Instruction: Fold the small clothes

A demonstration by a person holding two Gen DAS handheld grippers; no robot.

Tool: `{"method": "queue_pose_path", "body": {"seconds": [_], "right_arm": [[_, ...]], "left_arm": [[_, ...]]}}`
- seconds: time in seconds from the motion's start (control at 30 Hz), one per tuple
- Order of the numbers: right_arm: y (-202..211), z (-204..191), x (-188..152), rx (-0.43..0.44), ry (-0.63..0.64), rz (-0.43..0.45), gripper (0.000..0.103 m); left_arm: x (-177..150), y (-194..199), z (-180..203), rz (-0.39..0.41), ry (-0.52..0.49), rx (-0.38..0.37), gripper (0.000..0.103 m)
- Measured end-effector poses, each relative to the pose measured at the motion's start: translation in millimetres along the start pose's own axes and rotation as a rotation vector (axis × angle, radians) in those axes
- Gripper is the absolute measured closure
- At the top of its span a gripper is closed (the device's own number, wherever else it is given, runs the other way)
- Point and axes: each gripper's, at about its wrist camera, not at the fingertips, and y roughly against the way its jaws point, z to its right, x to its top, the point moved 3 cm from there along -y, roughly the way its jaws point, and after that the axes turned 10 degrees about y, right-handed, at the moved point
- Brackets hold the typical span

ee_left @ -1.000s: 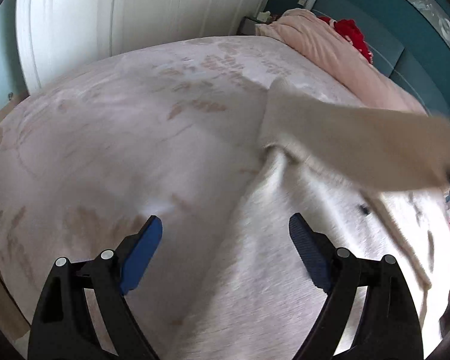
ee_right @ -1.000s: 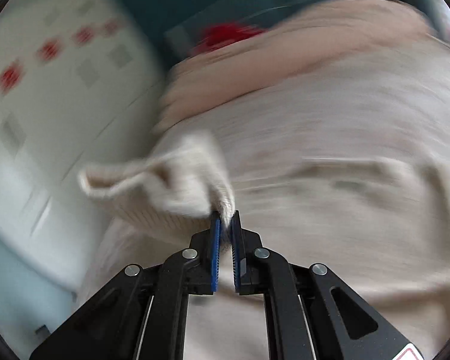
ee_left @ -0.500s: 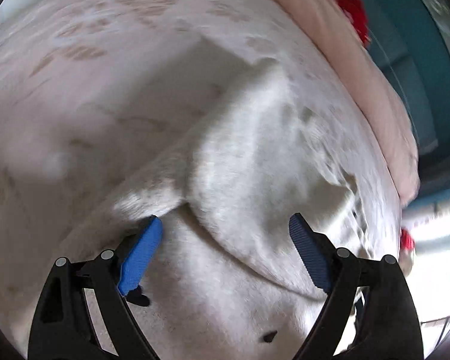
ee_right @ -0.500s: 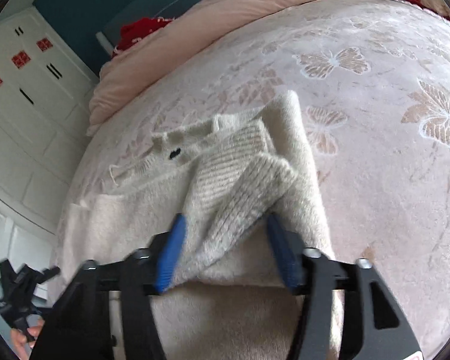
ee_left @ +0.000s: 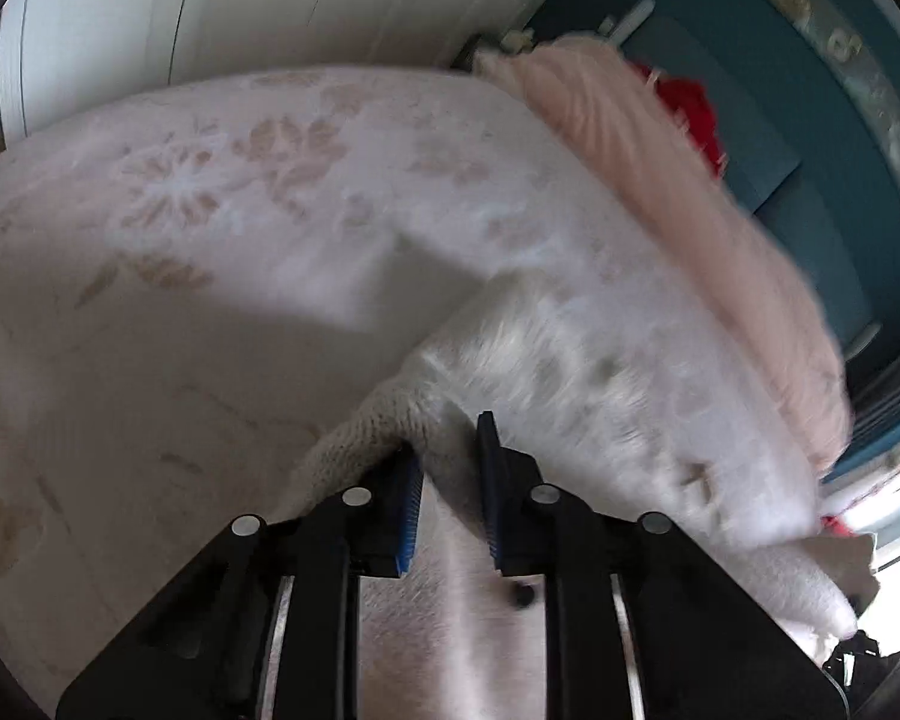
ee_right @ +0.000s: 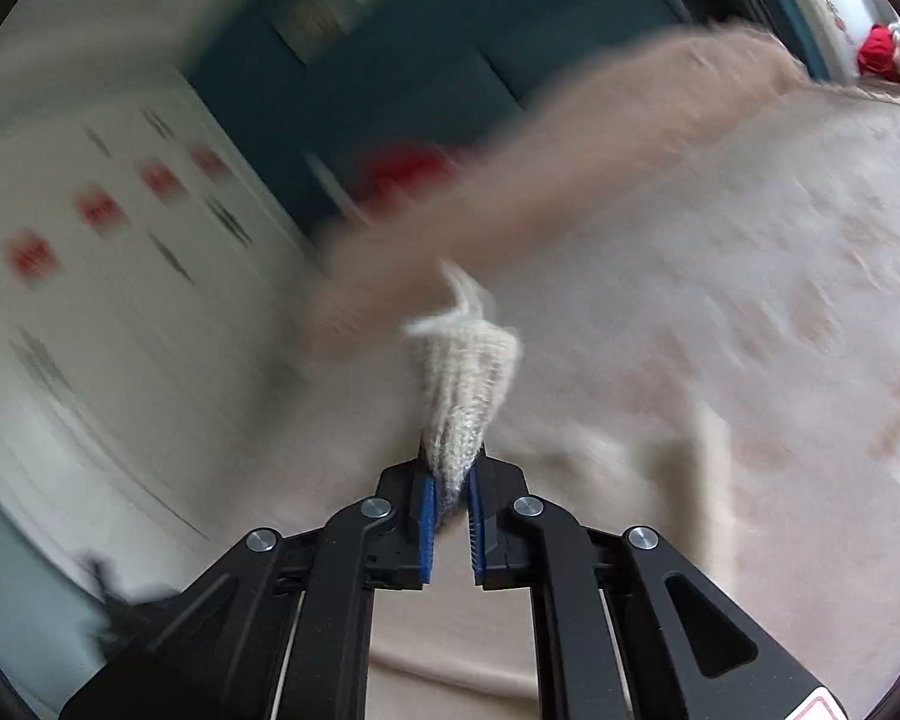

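Both jaws now pinching cream sweater, right view motion-blurred

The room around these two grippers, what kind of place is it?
Most likely a bedroom. A wide bed under a pale floral bedspread fills the view, a pink blanket is bunched against a teal padded headboard, and white panelled wardrobe doors stand behind.

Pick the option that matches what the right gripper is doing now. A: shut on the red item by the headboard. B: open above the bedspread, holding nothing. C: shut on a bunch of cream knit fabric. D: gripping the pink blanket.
C: the right gripper has its blue pads pressed on a cone of cream knit fabric that sticks out ahead of them.
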Motion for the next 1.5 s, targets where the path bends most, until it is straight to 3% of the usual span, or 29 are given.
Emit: {"method": "queue_pose_path", "body": {"seconds": [0.07,0.2,0.3,0.4,0.47,0.5,0.53,0.6,0.67,0.77,0.83,0.9,0.97,1.0,1.03,1.07,1.17,1.23,1.3,1.4,1.43,1.5], "right_arm": [[-48,37,-40,-0.077,-0.096,-0.229,0.096],[-44,41,-49,-0.060,-0.122,-0.174,0.095],[-36,29,-40,-0.071,-0.073,-0.140,0.095],[-21,15,-36,-0.058,-0.049,-0.106,0.095],[-23,17,-42,-0.078,-0.031,-0.144,0.093],[-29,18,-46,-0.084,-0.022,-0.170,0.093],[-30,22,-51,-0.084,-0.020,-0.187,0.088],[-28,26,-61,-0.088,-0.034,-0.211,0.088],[-26,25,-65,-0.094,-0.022,-0.195,0.087],[-27,20,-69,-0.098,-0.004,-0.183,0.084],[-27,21,-72,-0.095,-0.004,-0.171,0.083],[-27,23,-73,-0.084,-0.021,-0.155,0.081],[-28,22,-70,-0.078,-0.048,-0.149,0.078],[-28,22,-67,-0.078,-0.055,-0.151,0.078],[-28,20,-64,-0.073,-0.051,-0.150,0.083],[-27,15,-57,-0.060,-0.032,-0.140,0.095],[2,-2,-30,0.012,0.003,0.008,0.095],[19,-6,-17,0.010,0.015,0.091,0.095],[6,11,-19,-0.074,0.014,0.052,0.095],[-40,50,-50,-0.154,-0.073,-0.190,0.094],[-36,54,-52,-0.123,-0.103,-0.155,0.092],[-13,52,-48,-0.137,-0.113,-0.106,0.078]], "left_arm": [[-14,-25,-13,-0.061,-0.004,0.075,0.086],[-21,-25,-12,-0.035,-0.048,0.075,0.085],[-18,-24,-13,-0.075,-0.033,0.062,0.084],[-11,-6,-8,-0.140,-0.032,0.003,0.084],[-5,16,0,-0.174,-0.037,-0.079,0.077],[-3,21,5,-0.188,-0.031,-0.108,0.068],[-1,25,12,-0.194,-0.028,-0.124,0.062],[12,33,30,-0.156,-0.067,-0.128,0.060],[27,38,49,-0.102,-0.114,-0.102,0.056],[48,30,69,-0.033,-0.147,-0.034,0.032],[58,-8,81,-0.075,-0.187,0.026,0.029],[63,-48,82,-0.140,-0.197,0.059,0.035],[62,-90,78,-0.207,-0.220,0.110,0.069],[58,-109,74,-0.251,-0.236,0.143,0.094],[56,-115,70,-0.257,-0.238,0.140,0.095],[58,-112,73,-0.214,-0.241,0.118,0.096],[68,-81,87,-0.090,-0.277,0.029,0.098],[78,-63,88,-0.003,-0.272,0.011,0.101],[86,-73,79,0.018,-0.260,0.071,0.103],[79,-111,54,-0.095,-0.263,0.189,0.103],[76,-112,45,-0.120,-0.245,0.181,0.103],[74,-93,39,-0.116,-0.213,0.101,0.102]]}}
